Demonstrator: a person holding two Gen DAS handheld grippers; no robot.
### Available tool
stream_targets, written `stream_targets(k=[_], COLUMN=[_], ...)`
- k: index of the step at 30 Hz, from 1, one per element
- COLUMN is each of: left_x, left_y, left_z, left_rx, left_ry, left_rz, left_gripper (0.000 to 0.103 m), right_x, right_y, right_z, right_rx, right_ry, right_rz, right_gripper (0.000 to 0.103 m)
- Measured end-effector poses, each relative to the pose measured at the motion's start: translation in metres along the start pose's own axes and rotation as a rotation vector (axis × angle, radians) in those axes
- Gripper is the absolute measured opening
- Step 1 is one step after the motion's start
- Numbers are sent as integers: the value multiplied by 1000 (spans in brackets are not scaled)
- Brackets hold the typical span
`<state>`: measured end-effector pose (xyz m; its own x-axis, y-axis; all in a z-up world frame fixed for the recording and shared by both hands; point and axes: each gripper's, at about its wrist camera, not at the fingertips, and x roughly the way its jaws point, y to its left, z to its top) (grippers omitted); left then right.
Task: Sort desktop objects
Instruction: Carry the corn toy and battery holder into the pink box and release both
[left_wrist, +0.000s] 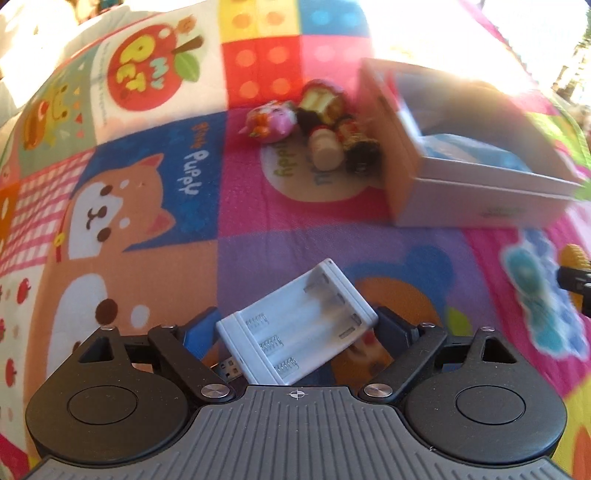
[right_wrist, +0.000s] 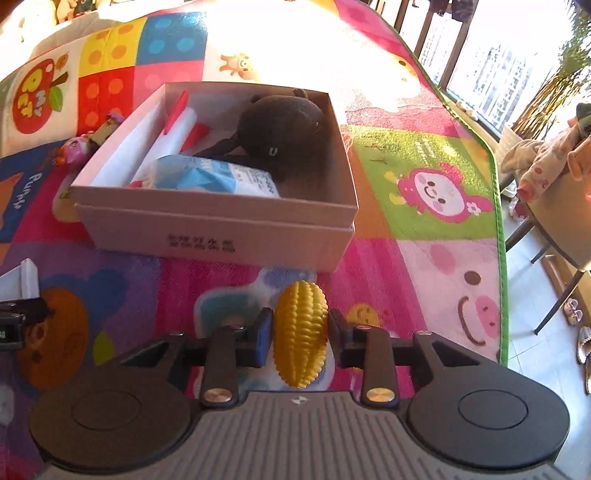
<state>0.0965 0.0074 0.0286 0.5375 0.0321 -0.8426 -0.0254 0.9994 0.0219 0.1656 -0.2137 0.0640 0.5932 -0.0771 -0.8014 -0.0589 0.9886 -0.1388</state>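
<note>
- The right gripper (right_wrist: 300, 334) is clamped narrow on a yellow toy corn cob (right_wrist: 301, 334), its 2 black pads pressing the ribbed, knobbly sides; the cob stands roughly upright between them, just in front of the box.
- The left gripper (left_wrist: 295, 328) stands wide, with a pale grey plastic battery holder (left_wrist: 297, 326) lying tilted between its jaws; I cannot tell whether the pads press on it. It shows 3 slots with coiled springs, and a USB plug (left_wrist: 229, 369) pokes out at its lower end.
- Both work over a soft, brightly printed cartoon mat (right_wrist: 424, 258) with a puppy, bears, an apple and coloured squares, edged in green.
- The open white cardboard box (right_wrist: 221, 229) sits on the mat, nested in its lid by the look of the doubled rim.
- Only the right wrist view looks into the box: a fuzzy black plush toy (right_wrist: 280, 133), a blue-and-white packet (right_wrist: 218, 177) and something white with red parts.
- Only that view shows the room: sunlit windows (right_wrist: 491, 74), a pale floor, chair legs and slippers to the right.
- The left wrist view shows best the cluster of small toys (left_wrist: 317, 125) lying on the mat against the box's far side, blurred, among them a pink one and a small wooden figure.
</note>
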Motion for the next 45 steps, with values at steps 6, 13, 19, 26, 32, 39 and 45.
stream_targets(k=[6,13,19,26,32,39,45], left_x=[-85,-135,-143,-129,-99,-78,-29], left_y=[-5,-22,-30,-28,-22,31,53], left_z=[-19,-13,4,51,134,141,68], left_rx=[123,169,157,58,-77,-137,-134], left_ry=[-86,-81,-125,-234,-366,-348,-125], left_rz=[-177,-278,-327,-419,-461,-284,-188], left_gripper=[93,93,93,93,94,100,100], right_x=[-78,-156,-185,-181,-158,-90,-70], right_y=[-13,-26,-36,-37,-25,-17,-19], right_z=[-21,-32,-27,-10,29,109,96], right_rx=[-10,-31,-33,-28,-83,-69,-44], right_ry=[23,23,-35,-102,-257,-348,-303], right_rz=[128,174,158,151,138,82,54], right_gripper=[31,31,31,31,31,34,55])
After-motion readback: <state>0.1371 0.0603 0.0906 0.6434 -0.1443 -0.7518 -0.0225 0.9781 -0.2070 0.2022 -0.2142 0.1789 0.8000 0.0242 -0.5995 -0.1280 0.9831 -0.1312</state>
